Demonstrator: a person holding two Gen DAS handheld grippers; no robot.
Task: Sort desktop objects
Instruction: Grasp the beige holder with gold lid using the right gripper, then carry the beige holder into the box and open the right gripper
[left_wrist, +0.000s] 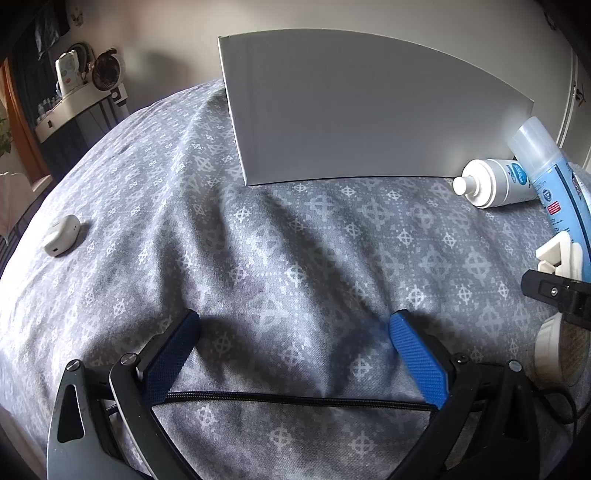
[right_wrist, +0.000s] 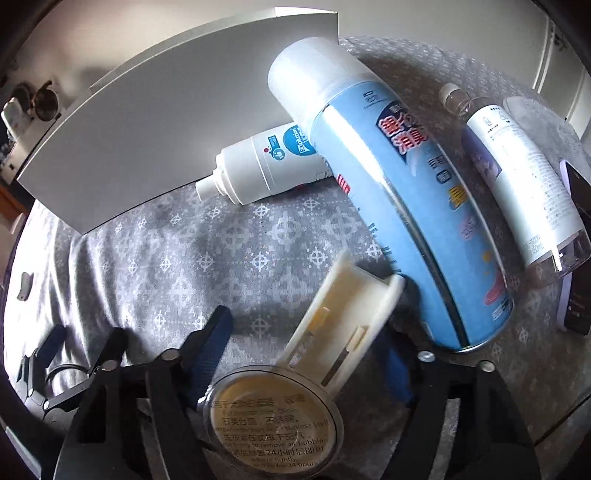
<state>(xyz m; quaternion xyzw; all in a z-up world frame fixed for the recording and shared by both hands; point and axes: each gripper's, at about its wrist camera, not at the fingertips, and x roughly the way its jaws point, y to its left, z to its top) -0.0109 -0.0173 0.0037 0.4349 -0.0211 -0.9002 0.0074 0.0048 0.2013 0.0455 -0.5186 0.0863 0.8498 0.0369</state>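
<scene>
Left wrist view: left hand-held gripper (left_wrist: 293, 325) hangs with jaws apart and empty over the grey patterned cloth (left_wrist: 295, 258) on the worktop. The grey open-topped box (left_wrist: 362, 110) shows no contents from here, though its inside is hidden. A small white oval device (left_wrist: 62, 235) lies far left. Right wrist view: right hand-held gripper (right_wrist: 306, 339) is clamped on a cream plastic suction-cup holder (right_wrist: 332, 314), probably lifted. The blue aerosol can (right_wrist: 399, 206), white pump bottle (right_wrist: 273, 162) and clear labelled bottle (right_wrist: 517, 173) lie unsorted; most of the sorting remains.

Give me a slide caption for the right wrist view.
Right hand-held gripper holding a white plastic adhesive hook beside a blue aerosol can lying on grey patterned cloth.
</scene>
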